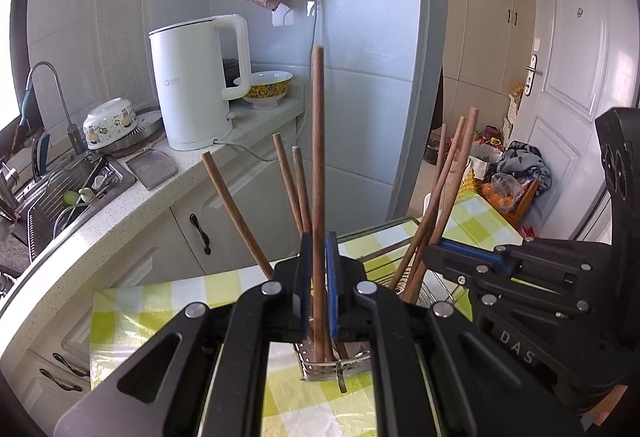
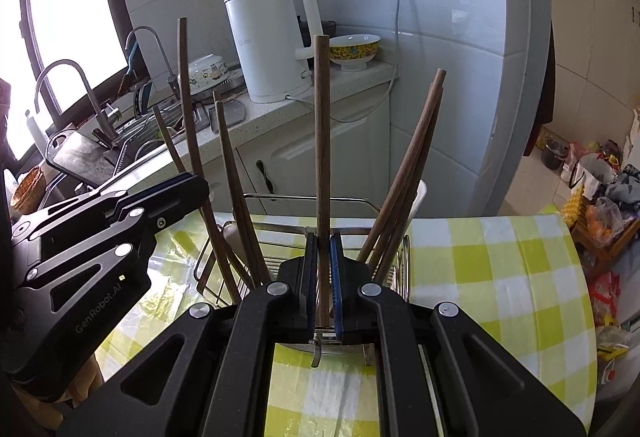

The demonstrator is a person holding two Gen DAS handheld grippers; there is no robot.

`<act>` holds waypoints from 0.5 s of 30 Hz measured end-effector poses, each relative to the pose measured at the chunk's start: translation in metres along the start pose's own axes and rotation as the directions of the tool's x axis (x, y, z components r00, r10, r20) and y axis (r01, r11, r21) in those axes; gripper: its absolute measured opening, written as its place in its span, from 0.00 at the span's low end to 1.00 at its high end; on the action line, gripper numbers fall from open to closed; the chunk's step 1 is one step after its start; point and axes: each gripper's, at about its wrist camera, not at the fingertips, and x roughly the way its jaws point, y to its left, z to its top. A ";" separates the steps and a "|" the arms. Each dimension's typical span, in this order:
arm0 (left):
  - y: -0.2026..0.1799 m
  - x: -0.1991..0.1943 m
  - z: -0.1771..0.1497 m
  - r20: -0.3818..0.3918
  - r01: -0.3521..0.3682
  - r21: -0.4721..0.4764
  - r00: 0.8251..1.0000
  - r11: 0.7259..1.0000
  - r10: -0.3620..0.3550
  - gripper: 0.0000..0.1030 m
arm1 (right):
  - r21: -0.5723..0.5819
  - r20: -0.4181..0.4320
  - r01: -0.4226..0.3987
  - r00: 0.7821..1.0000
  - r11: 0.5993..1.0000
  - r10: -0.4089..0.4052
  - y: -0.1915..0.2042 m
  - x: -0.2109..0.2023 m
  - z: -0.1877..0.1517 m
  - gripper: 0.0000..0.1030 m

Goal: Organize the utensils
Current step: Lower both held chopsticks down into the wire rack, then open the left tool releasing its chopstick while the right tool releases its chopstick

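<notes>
A wire utensil rack (image 2: 304, 201) stands on the yellow checked tablecloth (image 2: 480, 261). Several brown wooden chopsticks lean in it. My left gripper (image 1: 318, 269) is shut on one upright chopstick (image 1: 318, 157), whose lower end sits in the rack's basket (image 1: 340, 367). My right gripper (image 2: 323, 269) is shut on another upright chopstick (image 2: 321, 141) over the rack. The right gripper also shows in the left wrist view (image 1: 460, 257), close beside a bunch of leaning chopsticks (image 1: 448, 189). The left gripper shows in the right wrist view (image 2: 184, 185) at the left chopsticks (image 2: 224, 173).
A kitchen counter (image 1: 132, 205) runs behind the table with a white kettle (image 1: 196, 85), a patterned bowl (image 1: 268, 89), a sink (image 1: 68, 189) and a tap. Bags and clutter (image 1: 508, 177) lie on the floor at the right by a white door.
</notes>
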 end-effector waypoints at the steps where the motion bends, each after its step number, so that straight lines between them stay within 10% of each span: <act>1: 0.000 -0.001 -0.001 0.001 0.000 0.003 1.000 1.000 0.000 0.14 | 0.002 0.003 -0.002 1.000 1.000 0.002 -0.001 -0.001 0.000 0.08; 15: 0.006 -0.019 -0.005 0.029 0.000 -0.004 1.000 1.000 0.000 0.14 | 0.018 0.043 0.018 0.999 1.000 -0.019 -0.009 -0.019 -0.005 0.26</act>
